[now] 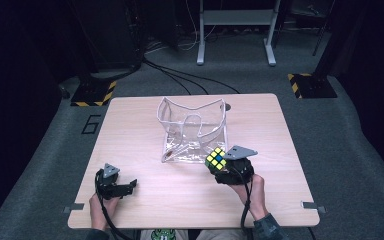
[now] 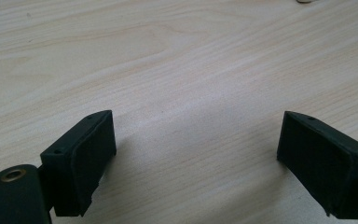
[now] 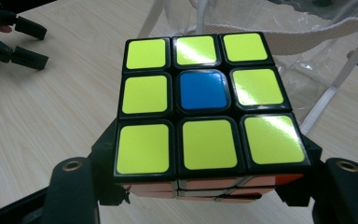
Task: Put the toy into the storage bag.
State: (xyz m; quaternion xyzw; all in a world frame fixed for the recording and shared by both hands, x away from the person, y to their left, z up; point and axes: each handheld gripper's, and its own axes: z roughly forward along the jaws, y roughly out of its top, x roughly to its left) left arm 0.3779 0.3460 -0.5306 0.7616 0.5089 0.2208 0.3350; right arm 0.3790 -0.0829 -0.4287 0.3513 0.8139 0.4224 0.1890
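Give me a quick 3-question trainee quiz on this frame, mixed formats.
1. True or false: the left gripper is shut on something.
2. The puzzle cube sits between the jaws of which gripper? A left, B right, C neither.
3. Fill in: the centre sticker of the cube's yellow face is ____.

Key
1. False: its jaws stand open over the bare table.
2. B: the right gripper grips it, beside the clear bag.
3. Blue.
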